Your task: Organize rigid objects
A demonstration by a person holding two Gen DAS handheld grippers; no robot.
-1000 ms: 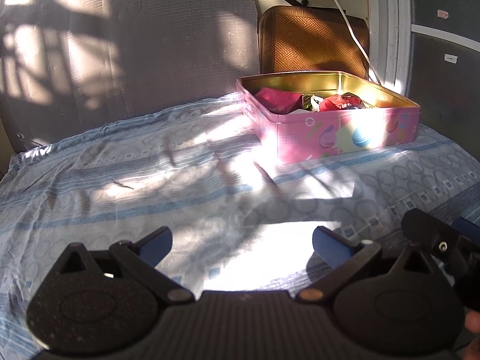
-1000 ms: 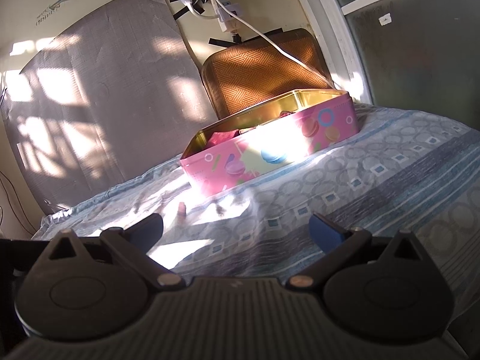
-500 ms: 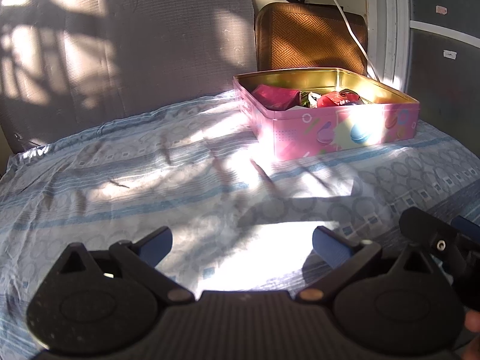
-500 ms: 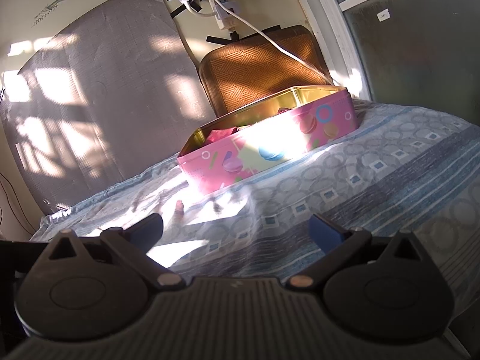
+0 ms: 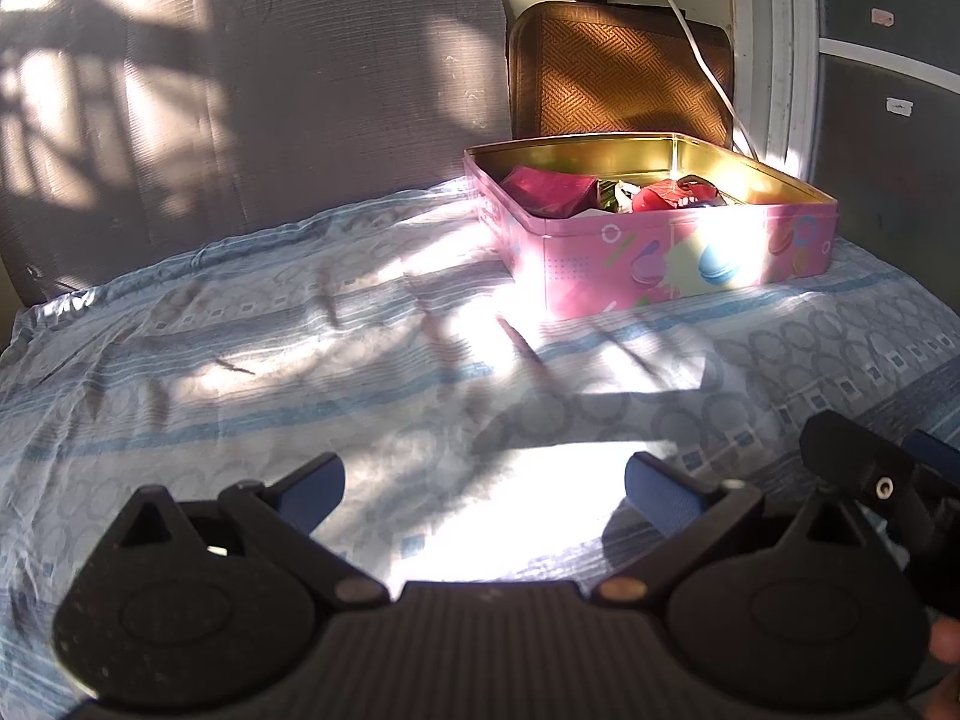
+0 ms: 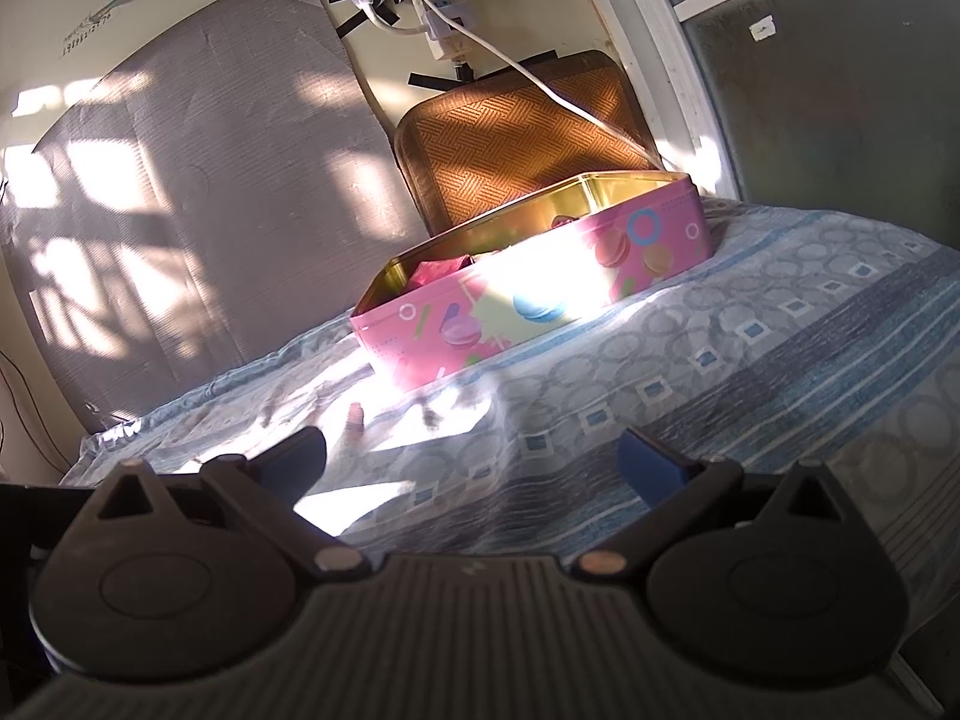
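Observation:
A pink tin box (image 5: 690, 252) with a macaron print and a gold inside sits open at the far right of the bed. Inside lie a magenta packet (image 5: 549, 189), a red item (image 5: 669, 198) and other small things. The right wrist view shows the same tin (image 6: 528, 300) from lower down. My left gripper (image 5: 483, 483) is open and holds nothing, well short of the tin. My right gripper (image 6: 474, 459) is also open with nothing between its fingers. The right gripper's black body (image 5: 864, 474) shows at the left view's lower right edge.
The bed carries a blue patterned sheet (image 5: 240, 360) with bright sun patches. A brown woven cushion (image 5: 618, 72) leans on the wall behind the tin. A grey board (image 5: 240, 78) stands at the back left. A white cable (image 6: 540, 84) hangs from a wall power strip.
Both views shift only slightly; the tin sits a little lower and farther right in the left wrist view than half a second ago. Both grippers stay open.

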